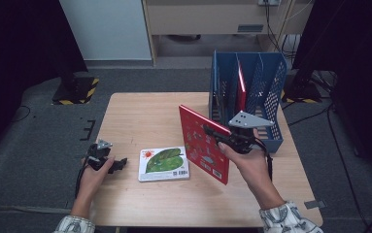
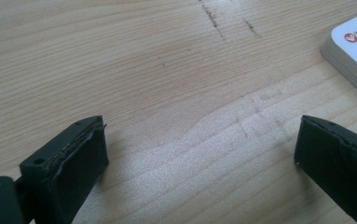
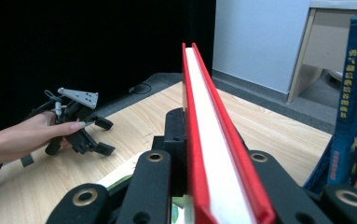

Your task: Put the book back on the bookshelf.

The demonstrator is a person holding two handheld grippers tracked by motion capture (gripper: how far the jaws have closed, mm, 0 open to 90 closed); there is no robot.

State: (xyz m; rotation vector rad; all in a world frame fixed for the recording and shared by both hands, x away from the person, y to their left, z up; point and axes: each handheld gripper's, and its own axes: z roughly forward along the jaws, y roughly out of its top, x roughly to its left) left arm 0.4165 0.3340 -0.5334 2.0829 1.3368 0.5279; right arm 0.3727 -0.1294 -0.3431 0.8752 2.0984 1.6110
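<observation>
Our right claw (image 1: 222, 137) grips the red book (image 1: 204, 144) upright above the table (image 1: 140, 116), its spine running toward the blue rack (image 1: 271, 92) just behind. Our left claw (image 1: 109, 162) rests released, farther away.

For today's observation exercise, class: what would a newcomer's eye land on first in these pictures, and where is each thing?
First, the red book, held upright on edge above the table's right half, clamped in the right hand-held gripper. Next, the blue file rack at the far right edge of the table, with another red book standing inside. Then the green-covered book lying flat near the front, beside the open left hand-held gripper.
</observation>
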